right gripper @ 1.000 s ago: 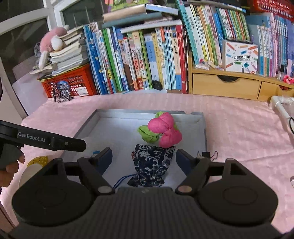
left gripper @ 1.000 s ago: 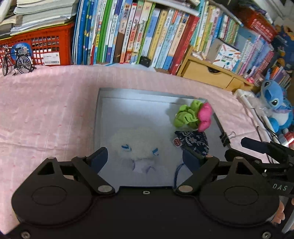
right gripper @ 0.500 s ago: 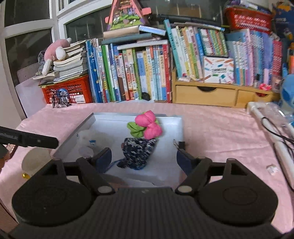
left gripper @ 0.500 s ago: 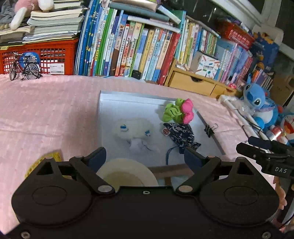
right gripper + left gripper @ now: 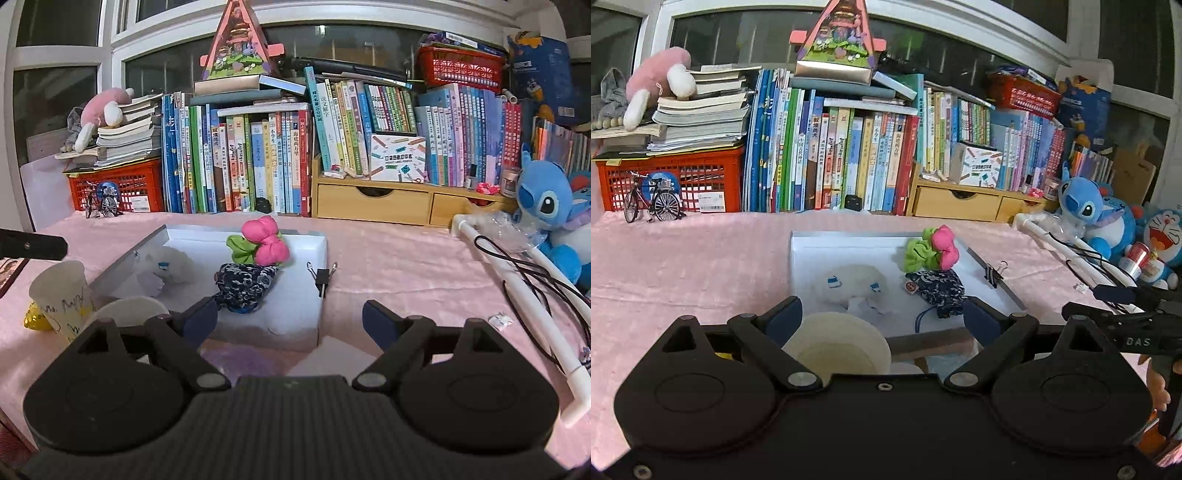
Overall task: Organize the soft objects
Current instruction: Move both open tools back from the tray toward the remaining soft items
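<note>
Four soft objects in tray: a white plush toy (image 5: 855,282), a green scrunchie (image 5: 918,254), a pink fabric bow (image 5: 945,247) and a dark blue patterned pouch (image 5: 940,291).
Tray: a shallow white tray (image 5: 317,266) sits on the pink-covered table (image 5: 399,266), its long side running away from the cameras.
White plush toy: lies on the tray's left half, with small blue marks on it.
Scrunchie and bow: touching each other at the tray's far right part.
Pouch: just in front of the scrunchie and bow, a blue cord trailing toward the near edge.
Binder clip: a black binder clip (image 5: 322,277) rests at the tray's right rim.
Paper cups: one paper cup (image 5: 62,299) with scribbles stands left of the tray; a second cup (image 5: 836,347), seen from above, shows a pale inside and nothing visible in it.
Left gripper (image 5: 882,319): fingers spread wide and opening, gripping nothing; the second cup's rim shows between them.
Right gripper (image 5: 290,319): fingers wide and opening, empty, above the tray's near right corner.
Background: crowded bookshelves, a red crate (image 5: 683,177), blue plush toys at right.
</note>
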A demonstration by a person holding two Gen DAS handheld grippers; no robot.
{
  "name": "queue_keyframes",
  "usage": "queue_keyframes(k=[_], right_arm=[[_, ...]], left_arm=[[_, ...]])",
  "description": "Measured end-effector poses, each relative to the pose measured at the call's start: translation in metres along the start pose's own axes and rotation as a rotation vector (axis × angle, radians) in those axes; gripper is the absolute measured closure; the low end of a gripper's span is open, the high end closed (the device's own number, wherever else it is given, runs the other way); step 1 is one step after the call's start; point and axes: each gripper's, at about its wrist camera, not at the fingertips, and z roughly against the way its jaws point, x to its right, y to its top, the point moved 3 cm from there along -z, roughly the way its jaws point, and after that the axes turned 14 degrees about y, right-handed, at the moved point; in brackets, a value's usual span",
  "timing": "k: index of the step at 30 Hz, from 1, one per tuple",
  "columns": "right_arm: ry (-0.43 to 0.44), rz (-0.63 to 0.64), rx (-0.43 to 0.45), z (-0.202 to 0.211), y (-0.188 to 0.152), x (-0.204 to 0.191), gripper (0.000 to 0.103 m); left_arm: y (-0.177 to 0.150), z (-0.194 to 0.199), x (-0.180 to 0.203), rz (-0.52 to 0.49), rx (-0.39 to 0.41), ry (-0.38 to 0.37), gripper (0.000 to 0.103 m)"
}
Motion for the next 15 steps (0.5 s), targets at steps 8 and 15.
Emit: queue_keyframes(k=[8, 15], right_arm=[[-0.012, -0.001, 0.026, 0.005, -0.01, 0.0, 0.01], [-0.032, 0.007, 0.03, 0.006, -0.019, 0.001, 0.006]], left_arm=[[-0.025, 0.019, 0.001, -0.014, 0.014, -0.015, 0.009], [-0.044, 0.037, 0.003, -0.046, 0.054, -0.006, 0.008]])
